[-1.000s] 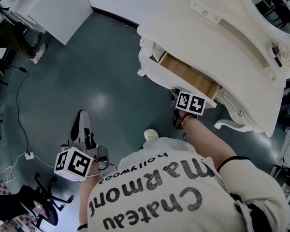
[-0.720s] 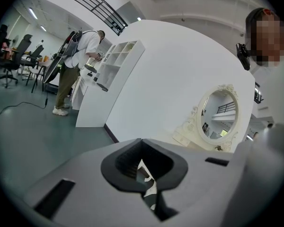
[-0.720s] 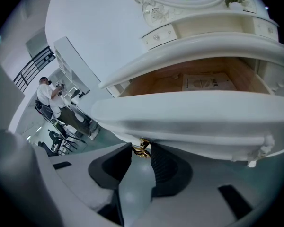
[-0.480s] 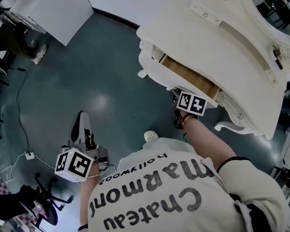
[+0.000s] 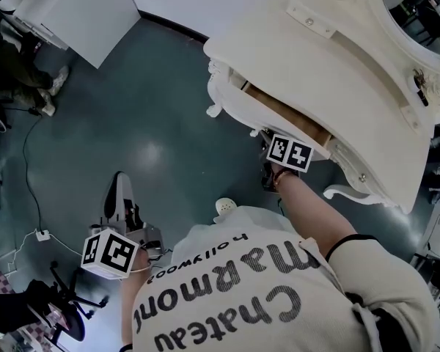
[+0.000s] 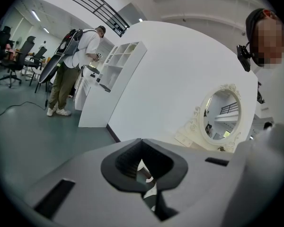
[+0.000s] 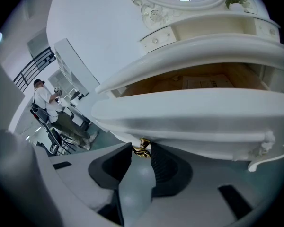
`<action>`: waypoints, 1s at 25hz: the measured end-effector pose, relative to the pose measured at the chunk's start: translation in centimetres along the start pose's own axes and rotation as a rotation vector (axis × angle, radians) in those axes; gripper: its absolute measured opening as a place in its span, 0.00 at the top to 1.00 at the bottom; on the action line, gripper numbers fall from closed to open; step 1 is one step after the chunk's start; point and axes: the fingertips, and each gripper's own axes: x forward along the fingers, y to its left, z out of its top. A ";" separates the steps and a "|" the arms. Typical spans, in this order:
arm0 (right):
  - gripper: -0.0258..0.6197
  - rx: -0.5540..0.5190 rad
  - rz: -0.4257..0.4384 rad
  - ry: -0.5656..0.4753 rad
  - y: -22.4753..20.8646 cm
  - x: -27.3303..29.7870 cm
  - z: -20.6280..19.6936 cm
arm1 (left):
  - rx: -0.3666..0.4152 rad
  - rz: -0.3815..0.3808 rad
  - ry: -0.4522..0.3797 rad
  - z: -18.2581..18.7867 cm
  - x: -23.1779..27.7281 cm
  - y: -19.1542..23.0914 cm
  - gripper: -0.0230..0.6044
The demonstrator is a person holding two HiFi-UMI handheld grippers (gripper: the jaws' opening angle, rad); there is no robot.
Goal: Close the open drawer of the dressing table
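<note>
The cream dressing table (image 5: 337, 57) has one drawer (image 5: 279, 114) pulled a little way out, its wooden inside showing. In the right gripper view the curved white drawer front (image 7: 189, 115) fills the middle, and a sheet of paper lies in the wooden interior (image 7: 203, 82). My right gripper (image 7: 142, 148) is against the underside of that front, shut on the small gold drawer handle (image 7: 143, 150). Its marker cube (image 5: 290, 152) sits just below the drawer in the head view. My left gripper (image 5: 119, 178) hangs low at the left over the floor, shut and holding nothing.
An oval mirror (image 6: 222, 115) stands on the table top. A white cabinet (image 5: 73, 13) is at the far left, with a cable (image 5: 26, 160) on the grey-green floor and an office chair (image 5: 51, 306) at the bottom left. A person (image 6: 73, 65) stands by white shelves.
The strip of wood showing in the drawer has narrowed, so the drawer has slid slightly inward. The right gripper's cube has shifted a little toward the table. The left gripper has stayed put.
</note>
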 end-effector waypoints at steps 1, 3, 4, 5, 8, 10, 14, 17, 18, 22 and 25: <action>0.74 0.000 -0.001 -0.001 -0.1 0.0 0.0 | -0.004 0.004 0.000 -0.1 -0.1 0.0 0.95; 0.74 -0.005 0.000 -0.003 -0.2 0.0 0.1 | -0.009 0.010 0.001 -0.4 -0.4 0.2 0.95; 0.74 -0.010 0.001 -0.005 -0.2 -0.1 0.1 | -0.010 0.014 0.002 -0.4 -0.6 0.3 0.95; 0.74 -0.016 0.002 -0.008 -0.2 0.0 0.1 | -0.010 0.017 0.003 -0.4 -0.8 0.4 0.95; 0.73 -0.025 0.004 -0.015 -0.2 0.0 0.2 | -0.013 0.025 0.002 -0.5 -1.0 0.7 0.95; 0.73 -0.026 0.006 -0.016 -0.2 0.1 0.3 | -0.012 0.027 0.004 -0.5 -1.1 0.8 0.95; 0.73 -0.020 0.010 -0.018 -0.3 0.2 0.4 | -0.003 0.028 0.008 -0.5 -1.2 0.6 0.95; 0.73 -0.014 0.012 -0.024 -0.4 0.2 0.6 | 0.004 0.028 0.007 -0.4 -1.3 0.4 0.95; 0.73 -0.014 0.013 -0.025 -0.5 0.2 0.6 | 0.006 0.028 0.006 -0.3 -1.4 0.4 0.95; 0.73 -0.017 0.017 -0.028 -0.6 0.4 0.8 | 0.013 0.031 0.006 -0.2 -1.5 0.3 0.95; 0.73 -0.024 0.017 -0.032 -0.8 0.5 1.2 | 0.018 0.033 0.005 -0.3 -1.6 0.1 0.95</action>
